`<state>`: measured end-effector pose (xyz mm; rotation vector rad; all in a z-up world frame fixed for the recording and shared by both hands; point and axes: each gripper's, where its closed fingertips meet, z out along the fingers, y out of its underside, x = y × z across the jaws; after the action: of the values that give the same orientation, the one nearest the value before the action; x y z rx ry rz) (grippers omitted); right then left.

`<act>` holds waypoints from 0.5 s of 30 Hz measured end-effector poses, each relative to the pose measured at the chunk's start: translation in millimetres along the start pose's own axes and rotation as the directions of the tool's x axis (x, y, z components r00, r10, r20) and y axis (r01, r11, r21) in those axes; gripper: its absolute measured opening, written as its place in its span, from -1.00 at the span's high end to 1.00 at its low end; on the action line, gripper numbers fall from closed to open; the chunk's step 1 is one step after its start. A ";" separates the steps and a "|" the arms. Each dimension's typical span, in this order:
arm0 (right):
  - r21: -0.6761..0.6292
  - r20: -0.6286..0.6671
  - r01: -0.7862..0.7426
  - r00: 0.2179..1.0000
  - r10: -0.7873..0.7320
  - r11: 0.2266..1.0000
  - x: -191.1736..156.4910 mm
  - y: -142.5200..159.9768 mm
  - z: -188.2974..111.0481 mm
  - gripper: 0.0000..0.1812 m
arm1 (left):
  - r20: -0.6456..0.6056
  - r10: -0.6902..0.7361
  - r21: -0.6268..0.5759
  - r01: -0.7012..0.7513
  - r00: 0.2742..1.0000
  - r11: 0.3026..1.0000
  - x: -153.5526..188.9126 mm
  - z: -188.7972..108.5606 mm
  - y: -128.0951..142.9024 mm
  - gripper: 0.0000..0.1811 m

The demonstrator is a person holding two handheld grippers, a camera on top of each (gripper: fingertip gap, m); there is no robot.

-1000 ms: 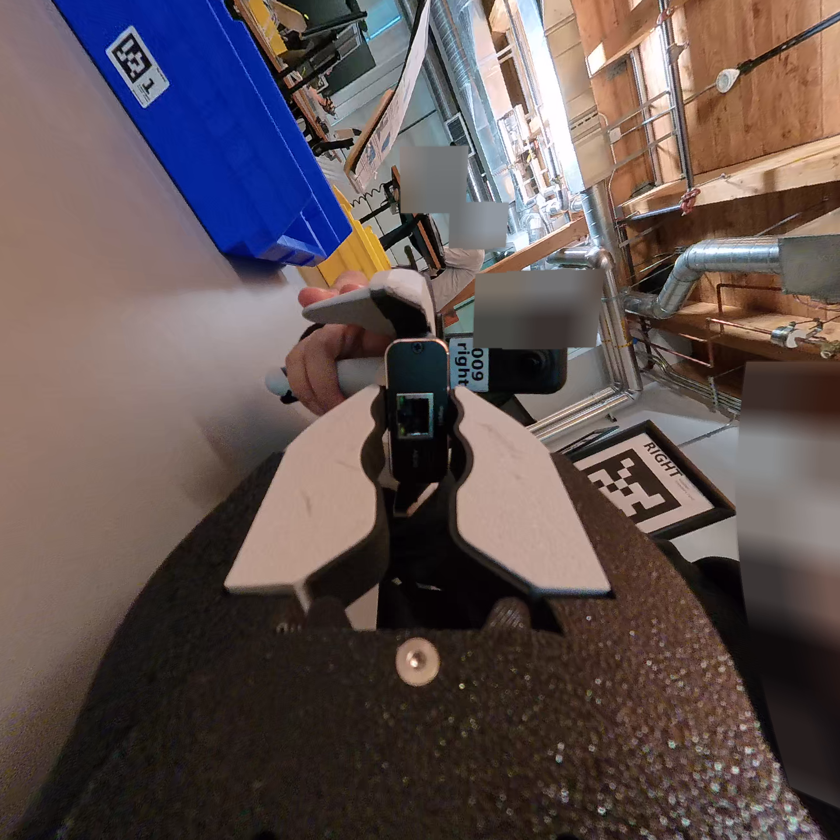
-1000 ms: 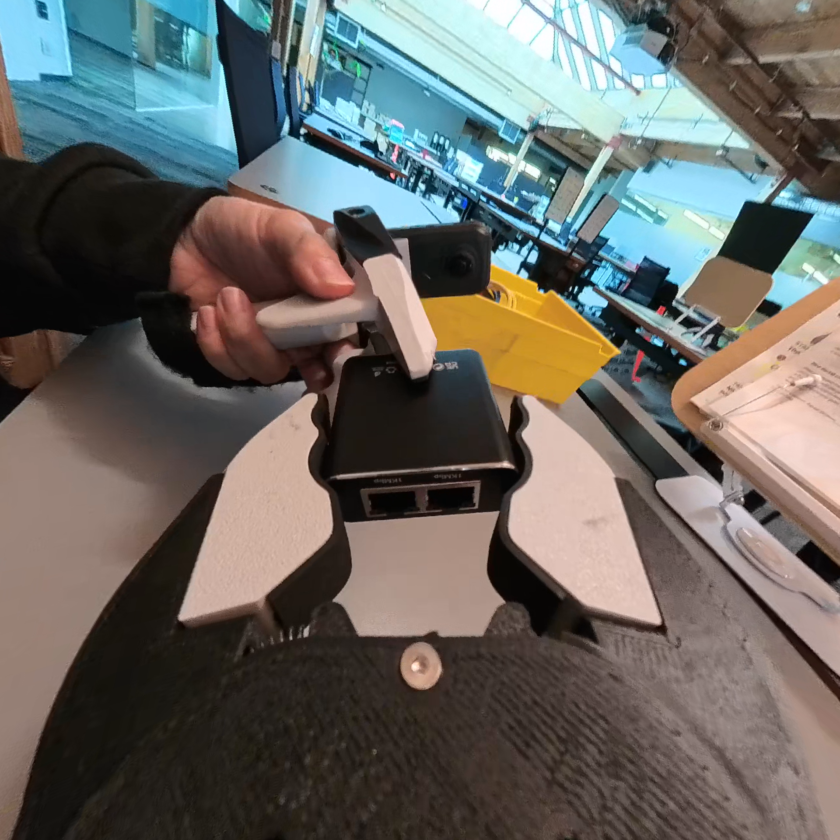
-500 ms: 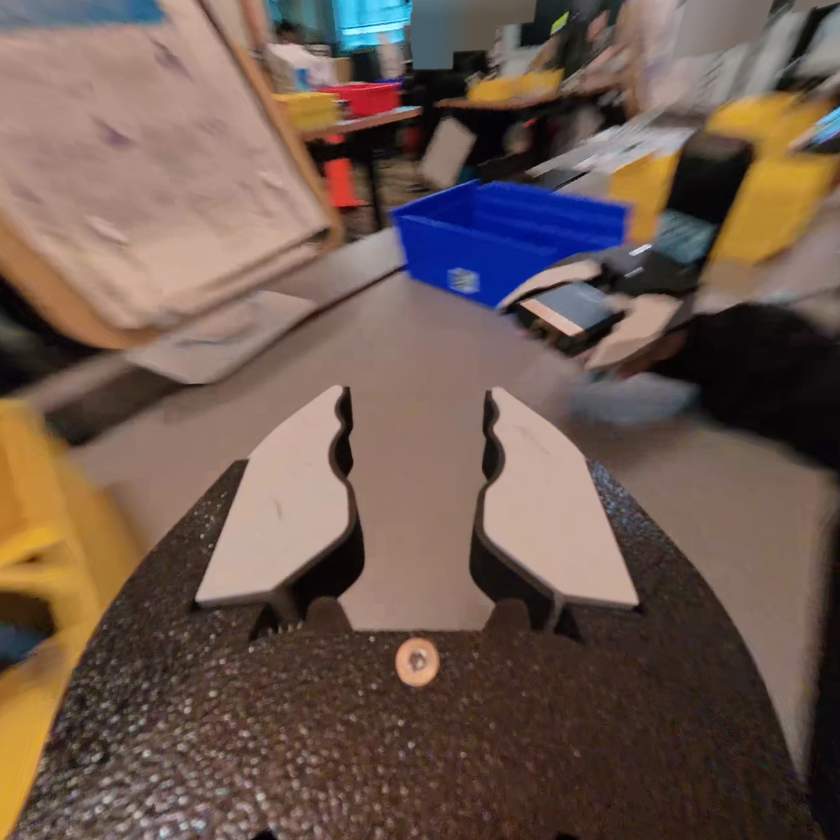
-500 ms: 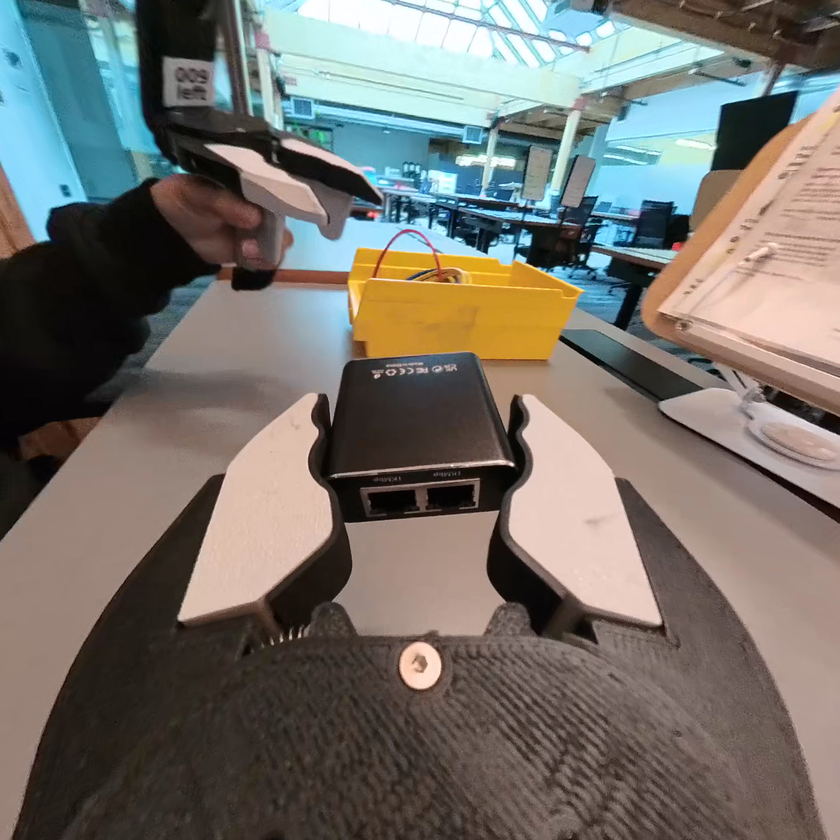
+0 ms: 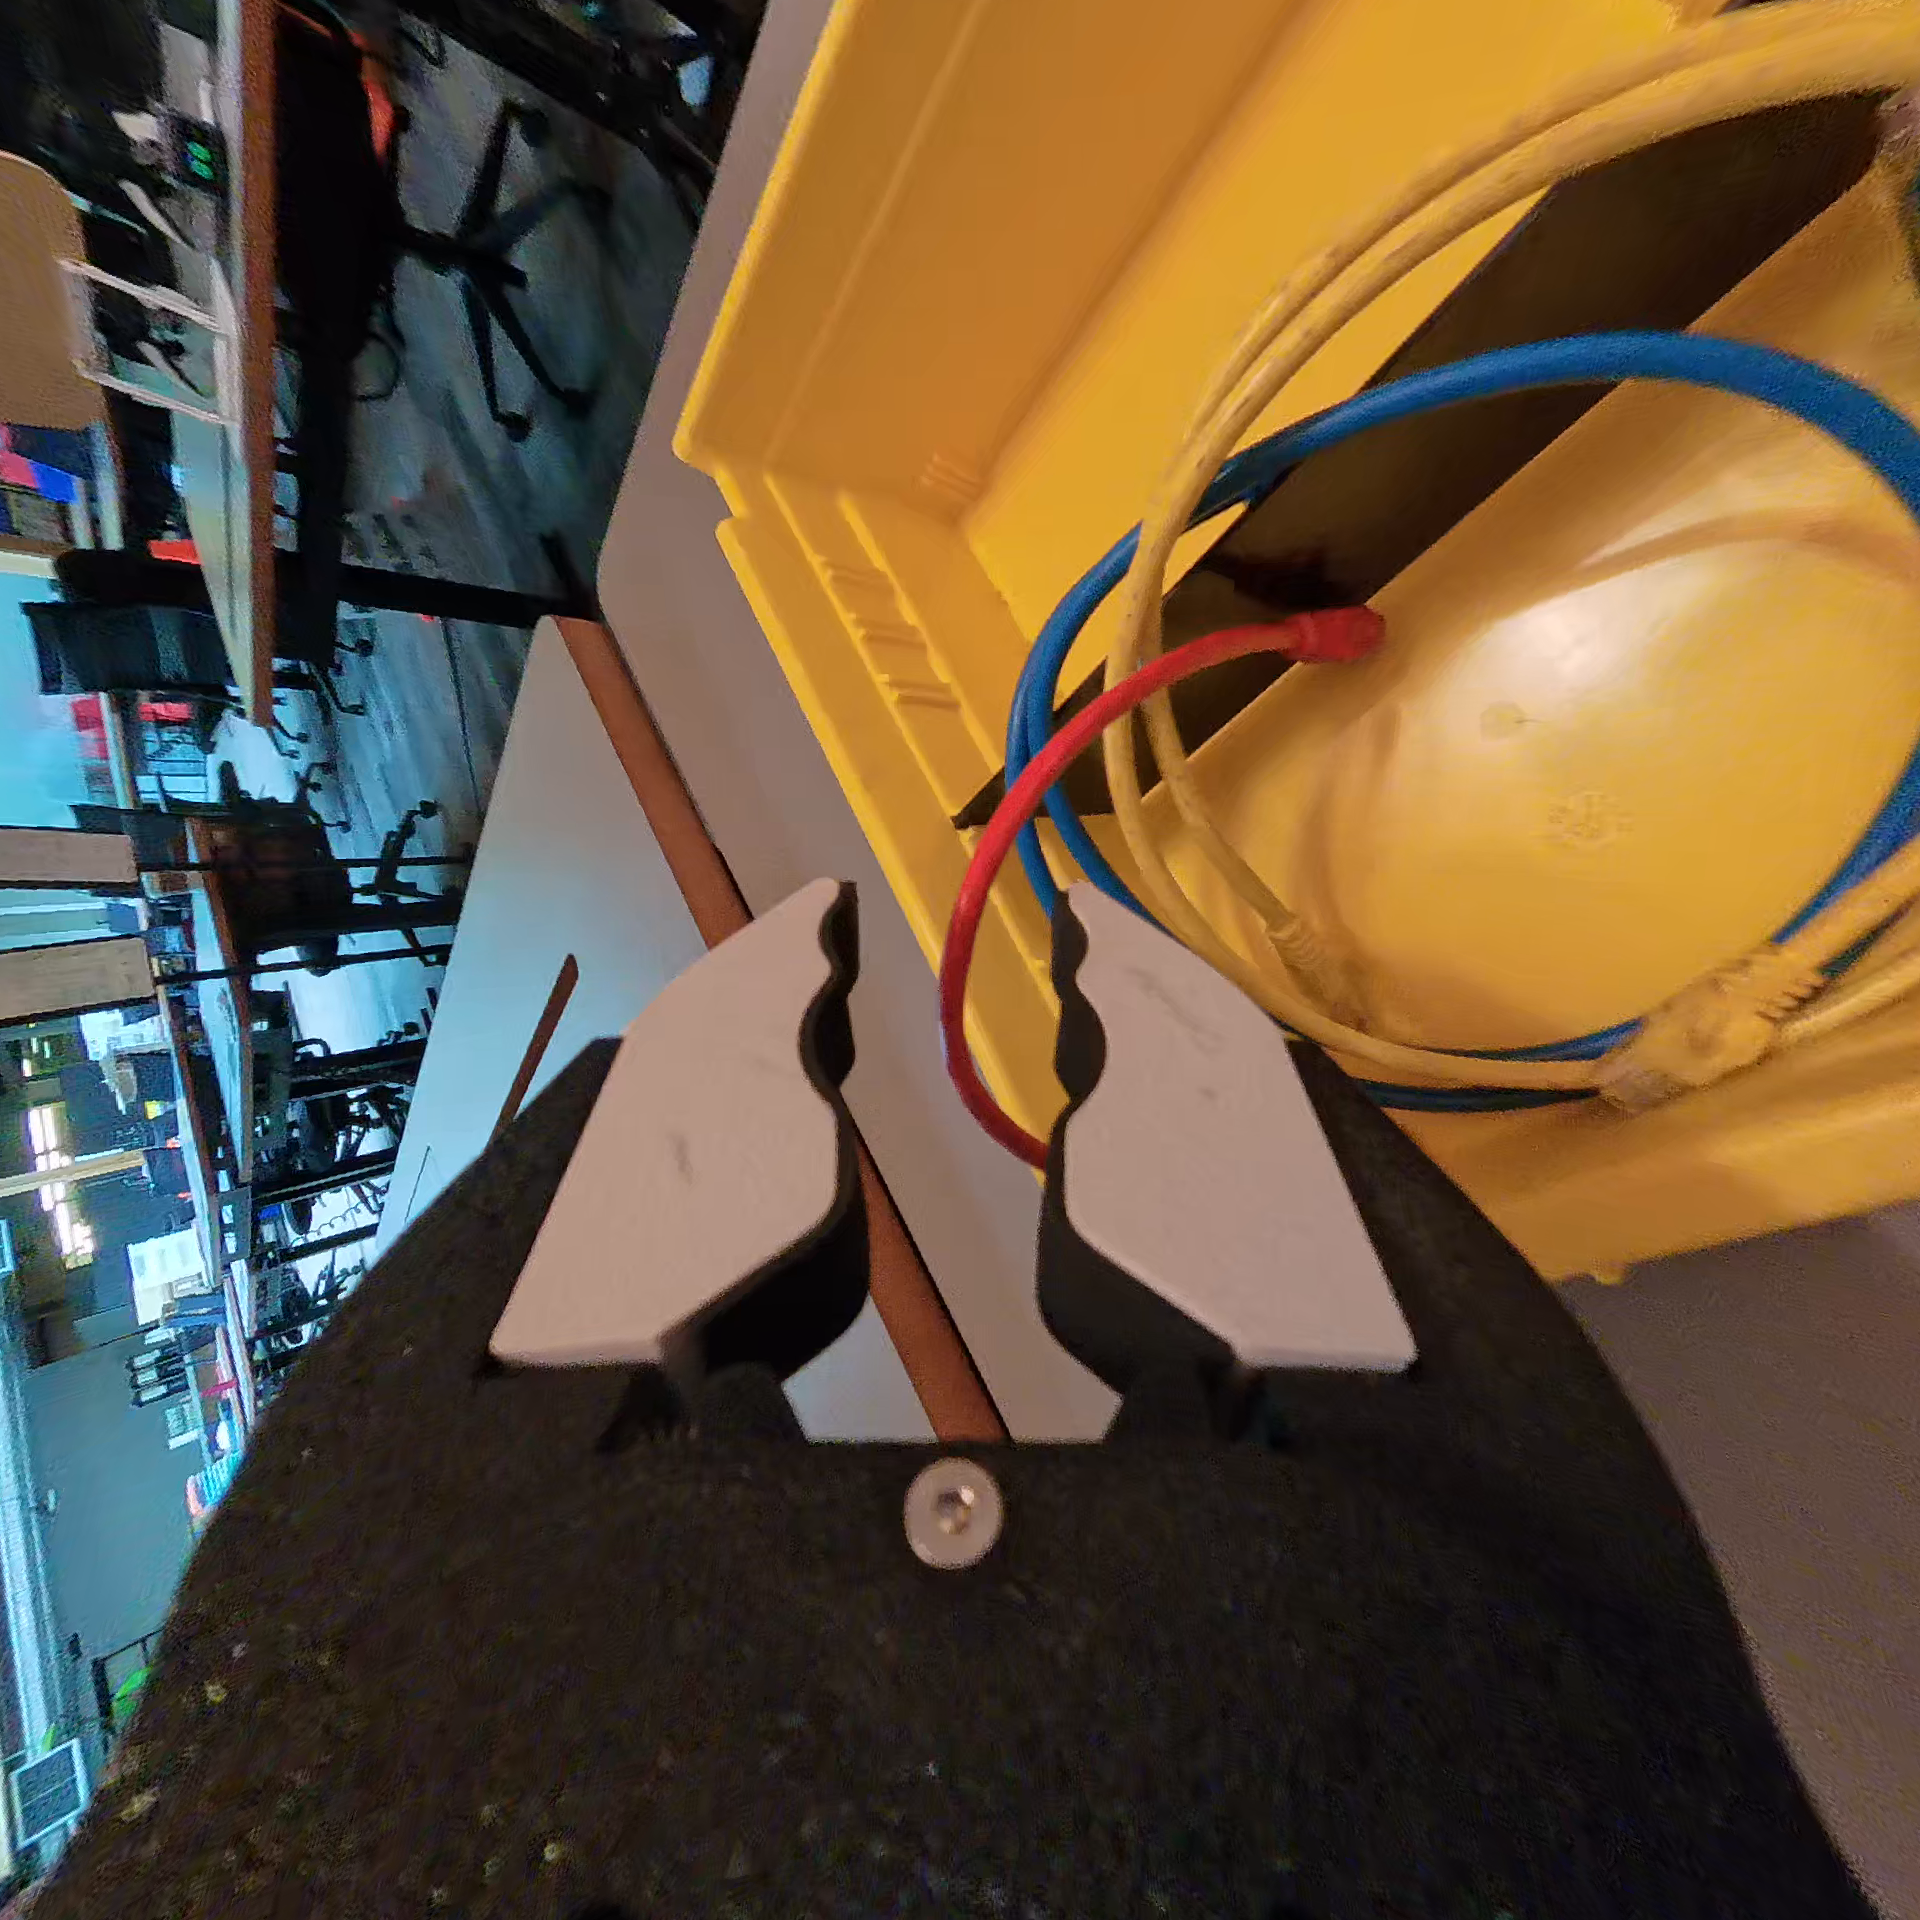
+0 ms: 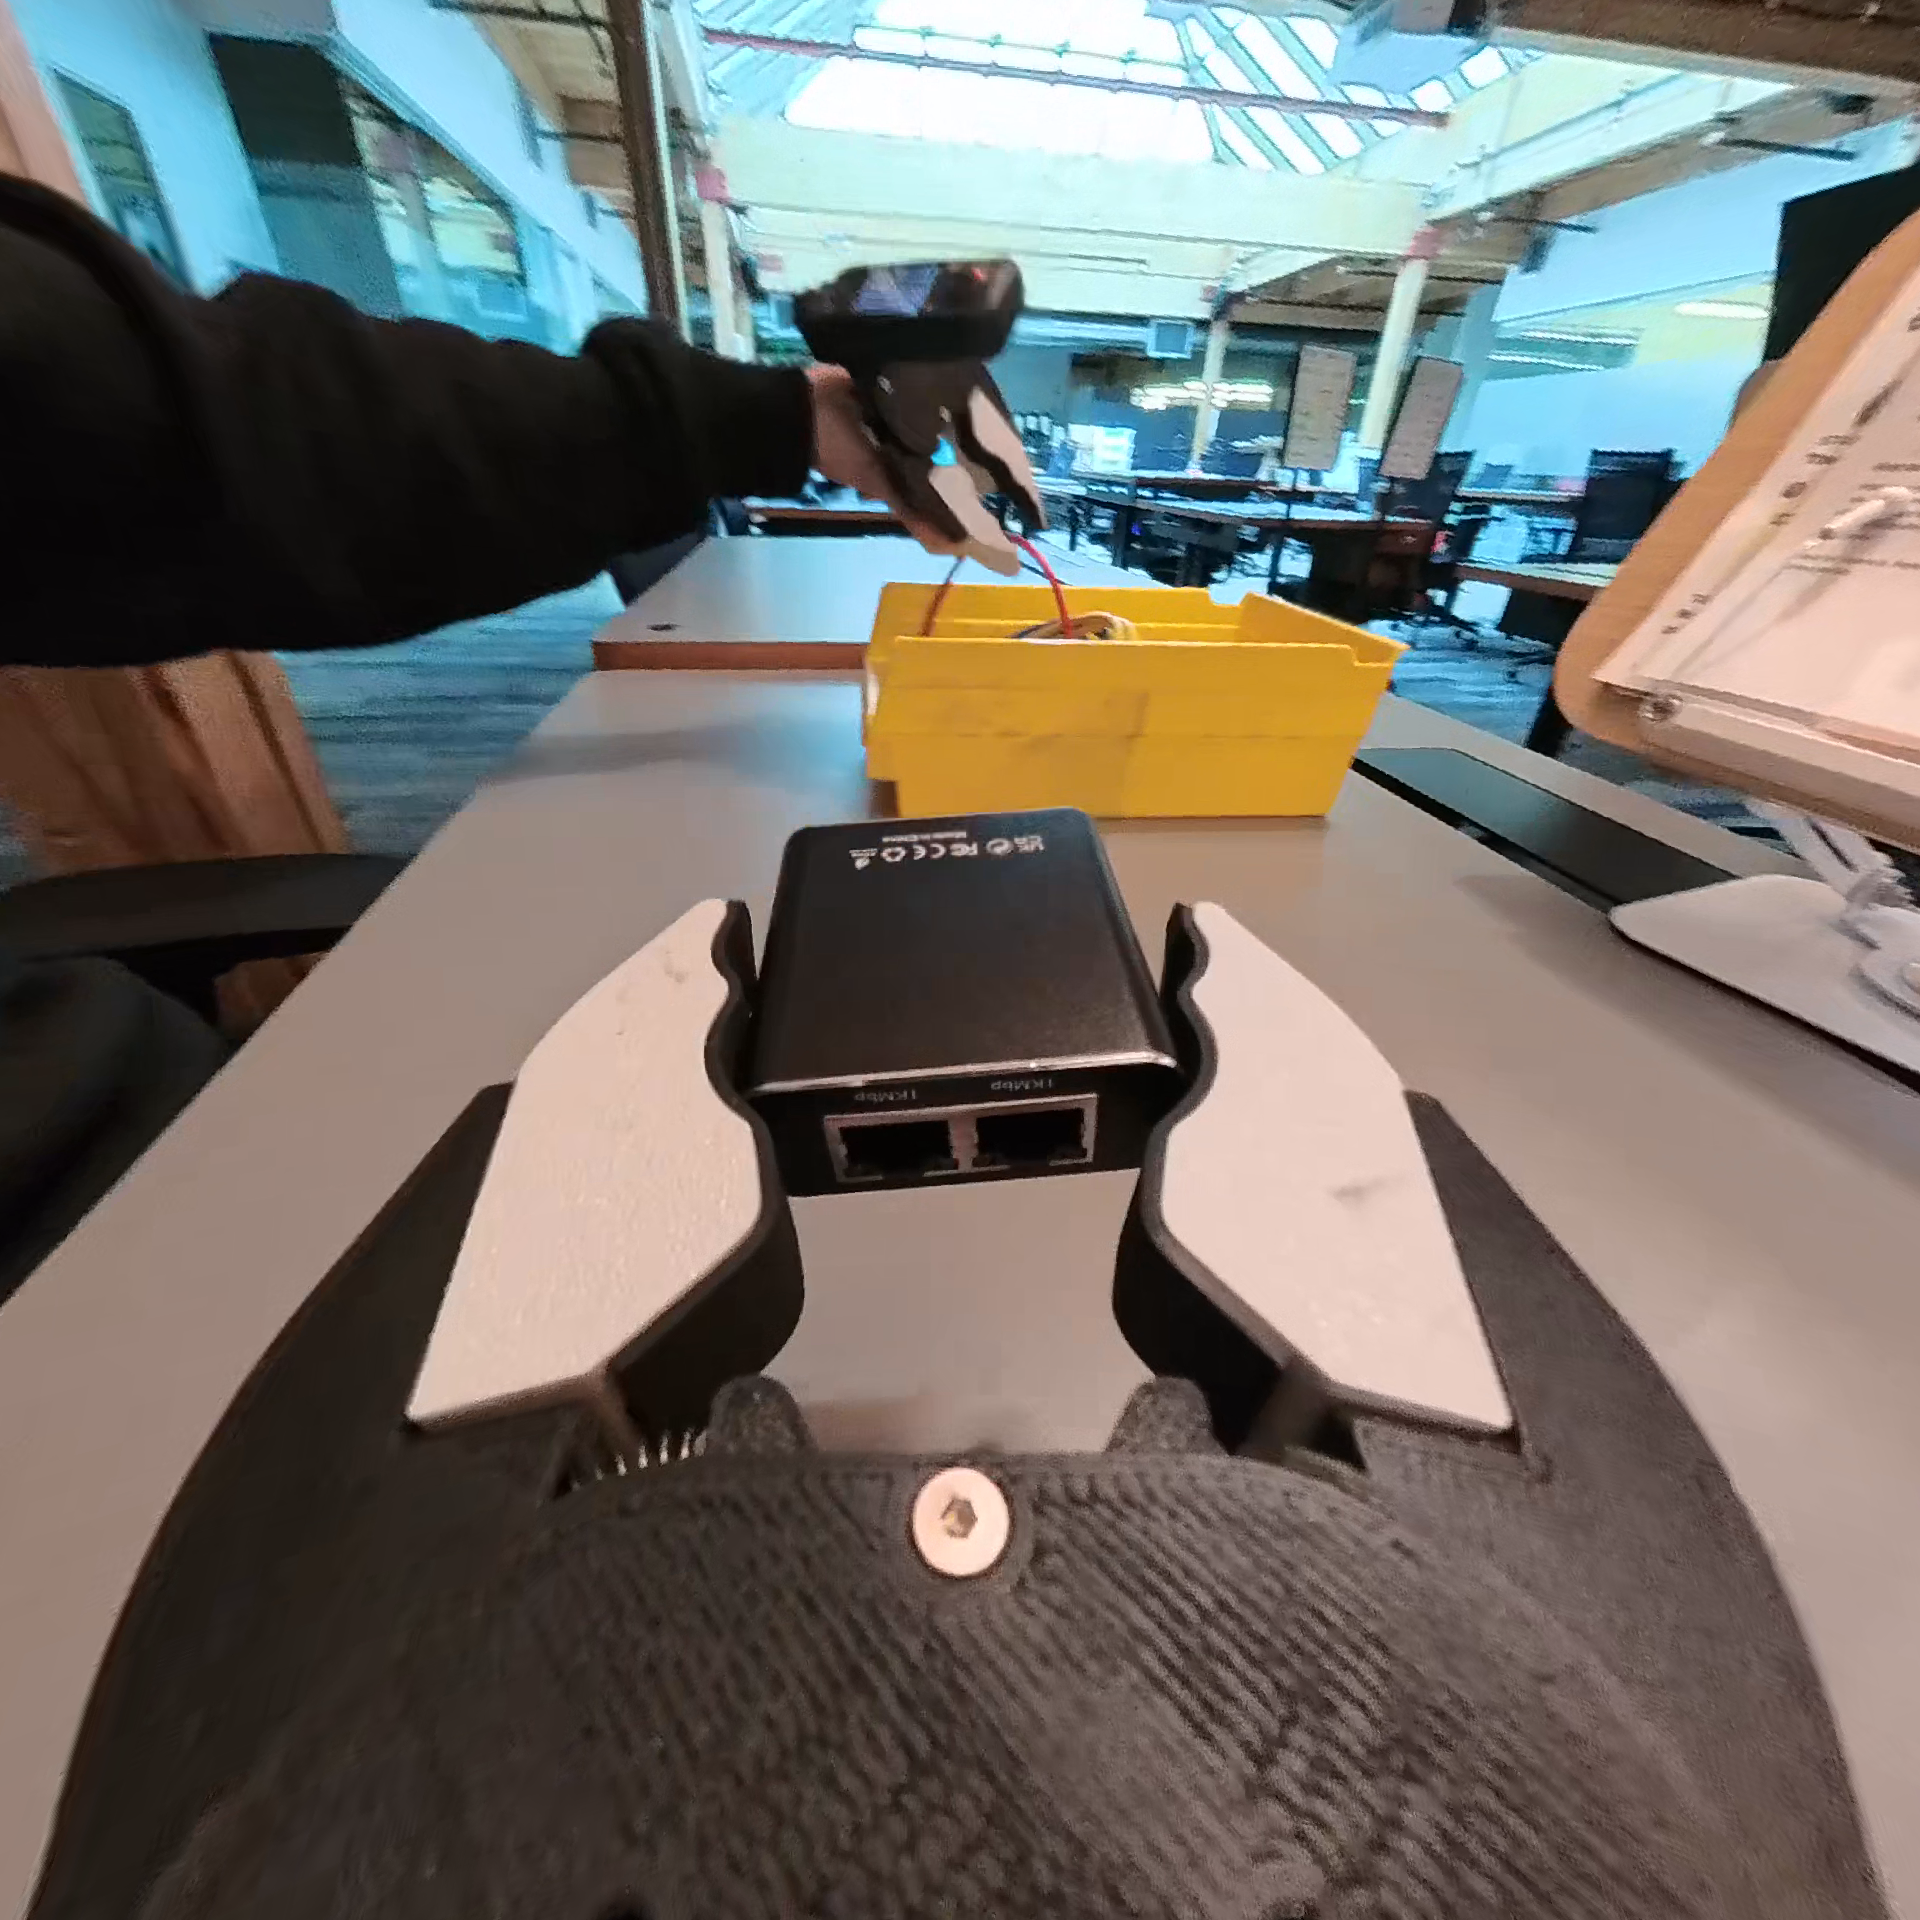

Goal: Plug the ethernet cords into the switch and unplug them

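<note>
Right claw point(image 6: 956, 1049) clamps the black switch point(image 6: 940, 961) lengthwise, ports facing the camera; left claw point(image 5: 951, 1023) gapes empty.

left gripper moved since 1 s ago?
Yes. In the right wrist view the left gripper went from the switch out over the yellow bin.

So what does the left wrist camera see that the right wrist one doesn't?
Only the left wrist view looks down into the bin: a blue cord, a pale yellow cord and the red cord's plug end. Only the right wrist view shows the small black metal switch clamped between the right gripper fingers, and the grey tabletop. Both show the yellow plastic bin and the red cord.
</note>
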<state>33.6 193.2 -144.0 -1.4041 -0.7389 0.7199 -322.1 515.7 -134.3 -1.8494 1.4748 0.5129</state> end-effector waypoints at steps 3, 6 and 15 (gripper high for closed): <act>0.052 0.048 -0.030 0.998 0.027 0.998 -5.8 -9.2 -3.3 0.17 | 0.003 0.071 -0.080 -0.071 0.997 0.994 -1.3 15.4 10.1 0.67; 0.095 0.104 -0.053 0.994 0.043 0.994 -12.7 -15.2 -8.5 0.17 | 0.051 0.169 -0.152 -0.159 0.984 0.975 -1.9 21.5 18.6 0.98; 0.265 0.271 -0.182 0.957 0.108 0.947 -25.7 -42.7 -27.9 0.17 | 0.011 -0.076 -0.078 0.076 0.997 0.994 -16.2 -38.3 -3.0 1.00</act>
<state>41.2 154.3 -102.8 -1.1197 -0.6979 1.0943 -328.2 499.0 -96.6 -1.9542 1.3909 0.5477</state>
